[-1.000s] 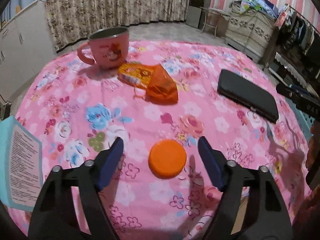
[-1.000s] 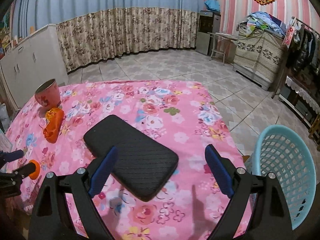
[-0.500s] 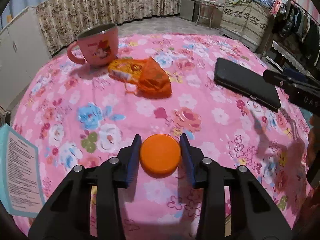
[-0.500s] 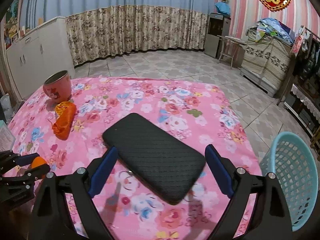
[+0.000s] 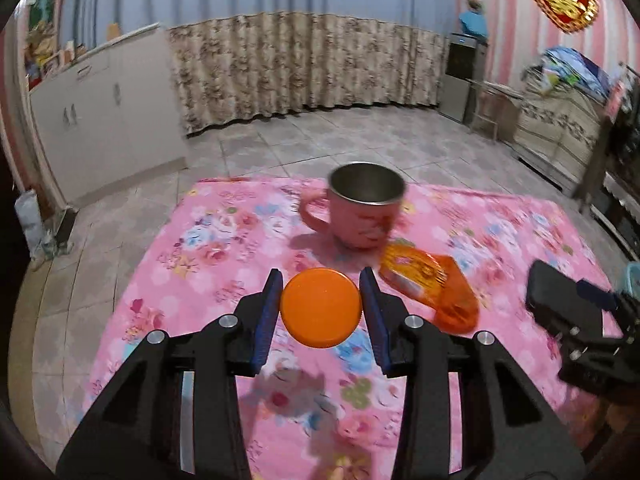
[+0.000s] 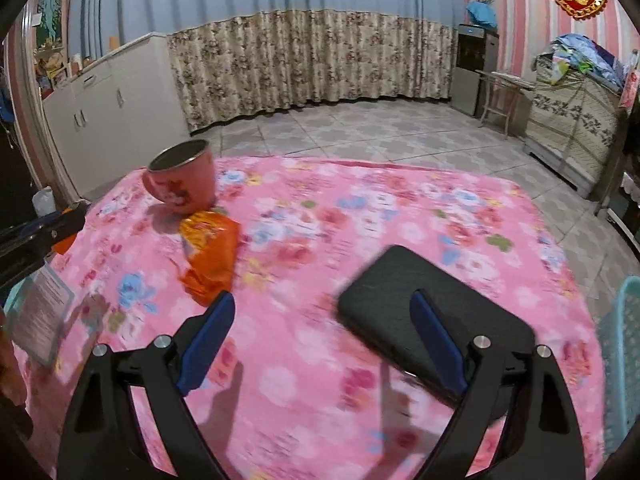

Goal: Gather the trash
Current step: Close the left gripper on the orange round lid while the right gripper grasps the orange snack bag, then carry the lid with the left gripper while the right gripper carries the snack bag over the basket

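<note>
1. here the left gripper (image 5: 320, 307) is clamped on an orange lid (image 5: 321, 307), one blue pad against its 9 o'clock edge and the other against its 3 o'clock edge.
2. the lid is a round disc, so it has no long axis; its flat face is tilted up toward the left wrist camera, and it looks lifted clear of the pink cloth (image 5: 224, 264).
3. at 1 o'clock from the lid stands a pink mug (image 5: 362, 208), upright, mouth up, handle at its 9 o'clock side.
4. an orange wrapper (image 5: 430, 286) lies flat on the cloth, its near end at 3 o'clock from the lid; its long axis runs from 10 to 4 o'clock, and its far end is at the mug's base, contact unclear in the blur.
5. the right gripper (image 6: 322, 334) is spread wide with nothing between the pads; its right finger hangs over a black case (image 6: 384, 300).
6. in the right wrist view the case lies flat, its long axis running 10 to 4 o'clock.
7. a paper sheet (image 6: 42, 314) is at 9 o'clock, and a teal basket (image 6: 624, 344) at 3 o'clock, off the cloth.
</note>
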Demonstrator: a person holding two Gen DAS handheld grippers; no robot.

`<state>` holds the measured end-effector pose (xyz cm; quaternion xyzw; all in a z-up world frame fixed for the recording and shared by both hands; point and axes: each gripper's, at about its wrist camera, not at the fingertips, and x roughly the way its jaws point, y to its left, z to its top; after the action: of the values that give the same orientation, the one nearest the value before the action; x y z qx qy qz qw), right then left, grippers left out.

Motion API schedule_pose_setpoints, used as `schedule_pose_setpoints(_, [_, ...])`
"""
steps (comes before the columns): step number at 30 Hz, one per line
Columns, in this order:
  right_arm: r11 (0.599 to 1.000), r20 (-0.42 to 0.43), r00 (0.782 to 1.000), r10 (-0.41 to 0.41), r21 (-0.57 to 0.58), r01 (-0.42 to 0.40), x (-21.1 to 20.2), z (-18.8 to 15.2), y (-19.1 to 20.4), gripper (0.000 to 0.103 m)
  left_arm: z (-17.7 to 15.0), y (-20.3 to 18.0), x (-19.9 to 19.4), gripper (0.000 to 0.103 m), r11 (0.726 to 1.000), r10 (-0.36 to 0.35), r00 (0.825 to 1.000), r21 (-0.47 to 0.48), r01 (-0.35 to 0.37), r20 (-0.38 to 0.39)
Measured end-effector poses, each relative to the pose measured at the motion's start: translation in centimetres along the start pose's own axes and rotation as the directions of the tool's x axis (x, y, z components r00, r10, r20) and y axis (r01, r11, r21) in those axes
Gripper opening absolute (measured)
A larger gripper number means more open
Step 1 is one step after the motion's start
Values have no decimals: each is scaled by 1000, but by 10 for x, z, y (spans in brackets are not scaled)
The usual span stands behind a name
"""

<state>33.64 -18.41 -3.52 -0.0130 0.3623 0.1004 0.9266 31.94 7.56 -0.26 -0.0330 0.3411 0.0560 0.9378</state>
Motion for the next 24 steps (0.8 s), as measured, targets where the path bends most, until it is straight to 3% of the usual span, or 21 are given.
schedule_pose_setpoints(6, [997, -43, 998, 50, -51, -52, 32, 10, 39, 85, 8, 18, 5, 39, 998, -10, 1000, -60, 10, -6])
schedule_pose_setpoints(11, [992, -112, 988, 103, -64, -111, 54, 15, 57, 65, 8, 24, 5, 39, 995, -28, 999, -98, 26, -16])
schedule_pose_setpoints(13, [987, -153, 978, 144, -45, -153, 63, 12, 59, 51, 8, 24, 6, 39, 995, -22, 1000, -96, 21, -14])
schedule_pose_setpoints(15, [982, -175, 969, 172, -47, -183, 67, 10, 61, 46, 8, 24, 7, 39, 995, -21, 1000, -94, 19, -16])
schedule_pose_setpoints(16, [980, -167, 969, 180, -52, -191, 65, 9, 62, 35, 8, 24, 7, 39, 995, -21, 1000, -95, 19, -18])
schedule_pose_setpoints(19, [980, -130, 975, 183, -61, -192, 58, 9, 62, 16, 8, 22, 8, 39, 995, -26, 999, -100, 24, -22])
schedule_pose_setpoints(24, [980, -45, 987, 157, -118, -162, 28, 7, 57, 13, 9, 14, 1, 39, 997, -22, 1000, -72, 21, -5])
